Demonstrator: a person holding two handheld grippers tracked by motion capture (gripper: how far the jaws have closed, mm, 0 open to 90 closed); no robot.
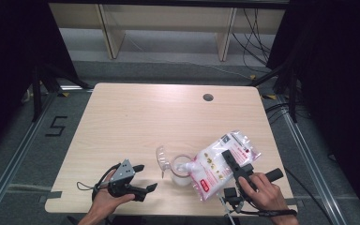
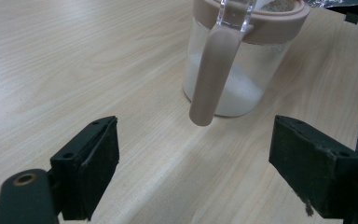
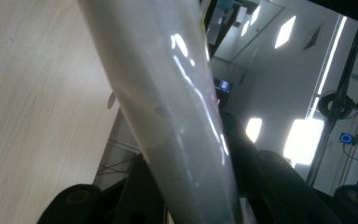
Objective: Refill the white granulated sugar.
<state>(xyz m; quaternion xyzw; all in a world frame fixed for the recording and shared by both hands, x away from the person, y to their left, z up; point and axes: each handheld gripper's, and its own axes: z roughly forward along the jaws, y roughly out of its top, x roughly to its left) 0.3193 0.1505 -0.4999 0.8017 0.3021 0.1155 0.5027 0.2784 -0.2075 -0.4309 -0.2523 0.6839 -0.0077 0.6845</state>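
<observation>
A clear jar (image 1: 182,171) with a pinkish-brown rim and handle stands on the wooden table (image 1: 136,122), near its front edge. White grains lie in its bottom (image 2: 235,93). A plastic bag (image 1: 218,161) of white grains with red print leans over the jar's mouth. My right gripper (image 1: 228,159) is shut on that bag, which runs up between its jaws (image 3: 200,186) as a pale sheet (image 3: 168,93). My left gripper (image 1: 147,177) rests left of the jar, open and holding nothing. In the left gripper view its jaws (image 2: 196,135) stand wide apart, short of the jar's handle (image 2: 212,70).
The jar's clear flip lid (image 1: 161,158) stands open on its left side. A round cable hole (image 1: 208,97) sits near the table's far edge. Bare tabletop stretches across the middle and back. Black stands and cables flank the table.
</observation>
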